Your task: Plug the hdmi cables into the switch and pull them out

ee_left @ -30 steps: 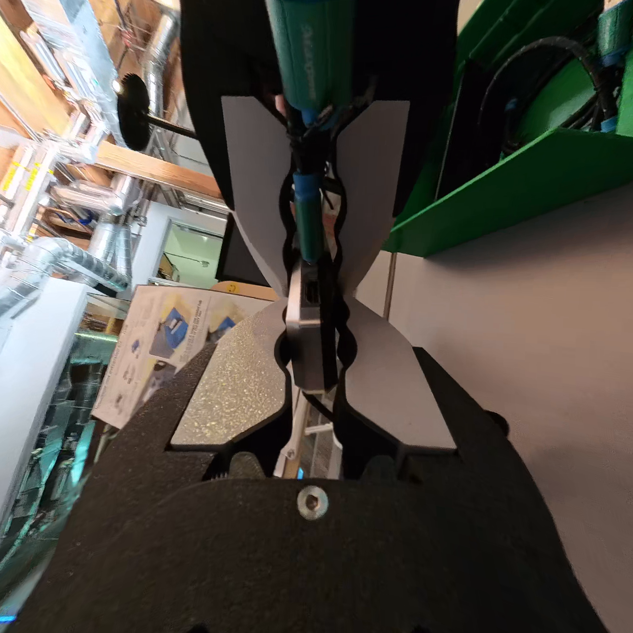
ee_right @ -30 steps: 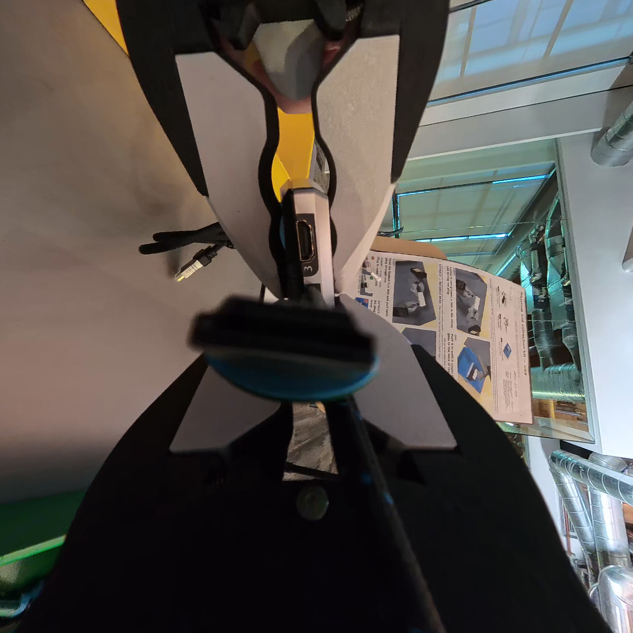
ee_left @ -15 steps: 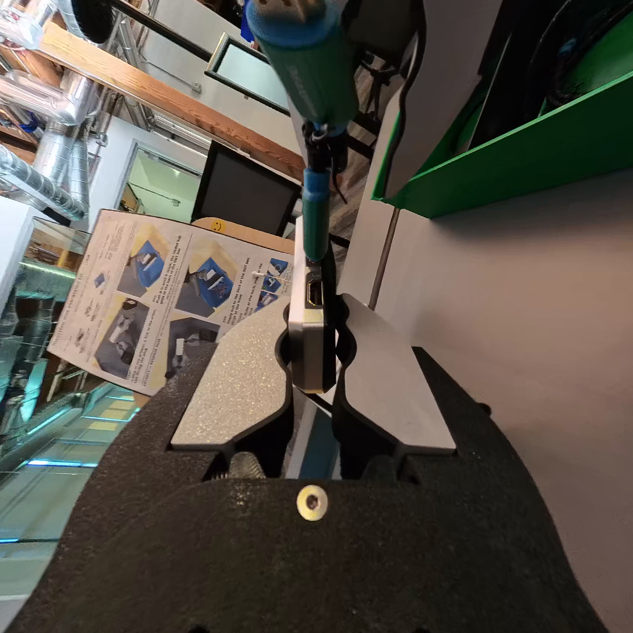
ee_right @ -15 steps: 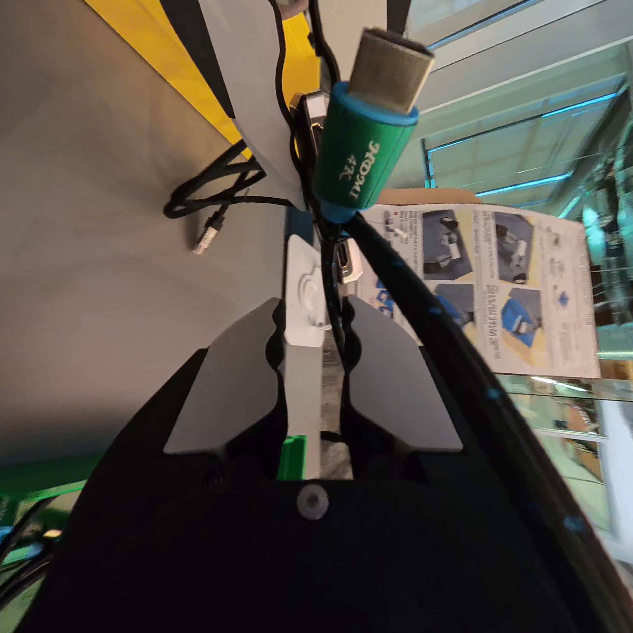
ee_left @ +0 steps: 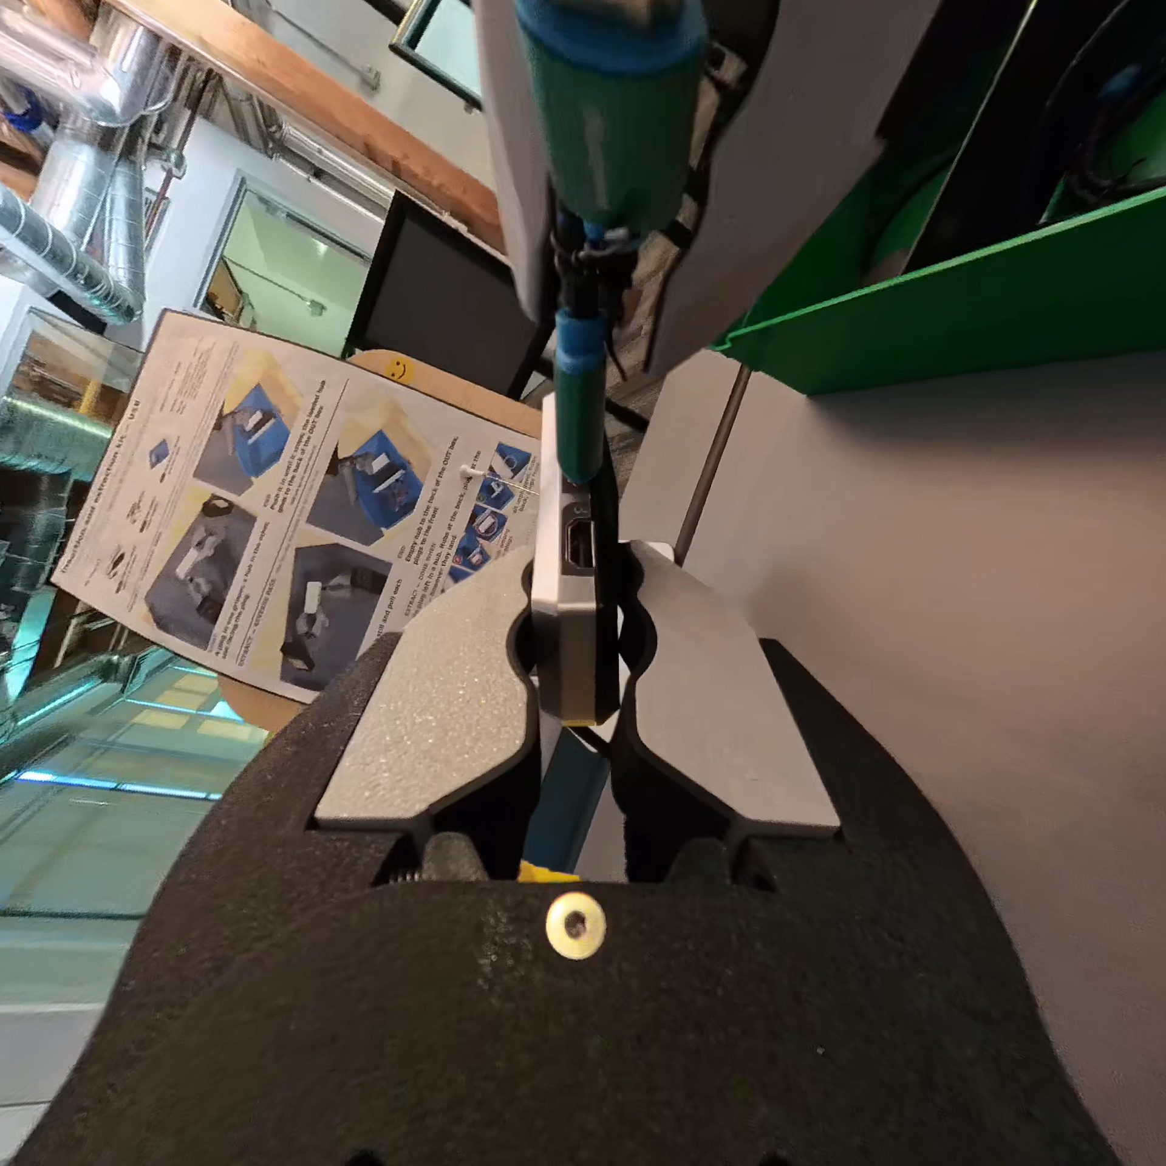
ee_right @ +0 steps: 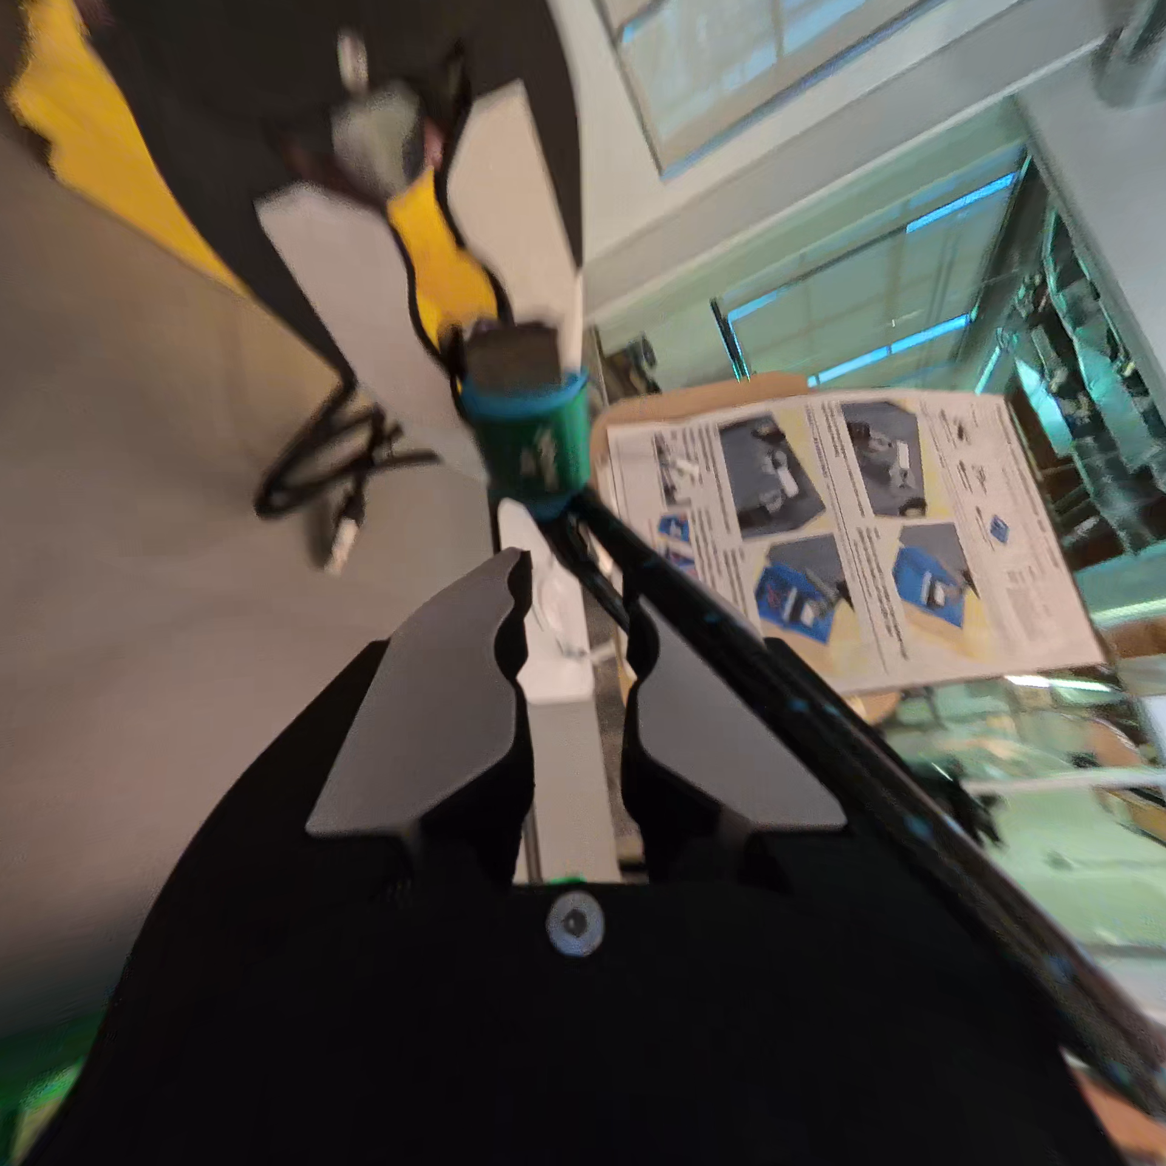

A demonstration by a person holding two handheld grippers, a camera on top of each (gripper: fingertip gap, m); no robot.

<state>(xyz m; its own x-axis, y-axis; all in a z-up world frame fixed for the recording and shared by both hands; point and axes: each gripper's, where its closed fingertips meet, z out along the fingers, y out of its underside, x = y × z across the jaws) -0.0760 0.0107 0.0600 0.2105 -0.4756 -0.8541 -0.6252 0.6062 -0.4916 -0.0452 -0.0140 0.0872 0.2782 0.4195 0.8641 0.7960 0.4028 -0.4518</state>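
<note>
Count: two grippers, one HDMI switch, two green HDMI plugs visible, one instruction sheet.

Left gripper (ee_left: 577, 621), lower centre of its view: fingers clamped on the HDMI switch (ee_left: 563, 631), a slim silver box held edge-on at frame centre. One empty port (ee_left: 580, 544) faces the camera just above the fingertips. A slim green plug (ee_left: 577, 435) sits seated in the switch's upper end, its black cable running up to a thick green-and-blue plug (ee_left: 606, 126) at top centre, between the other gripper's grey fingers.

Right gripper (ee_right: 577, 606), lower centre of its view: fingers apart, nothing between the pads. The thick green plug (ee_right: 533, 451) is above the fingertips, metal tip bare and out of any port, pointing at the left gripper at upper left. Its black braided cable (ee_right: 820, 725) runs diagonally to the lower right, crossing the right finger. View is motion-blurred.

Room: grey tabletop (ee_left: 946, 631) fills the right side; green bin (ee_left: 946, 328) edge at upper right. Instruction sheet (ee_left: 284, 505) stands on the left, well apart from the switch. A loose black cable (ee_right: 328, 467) lies on the table at left in the right view.
</note>
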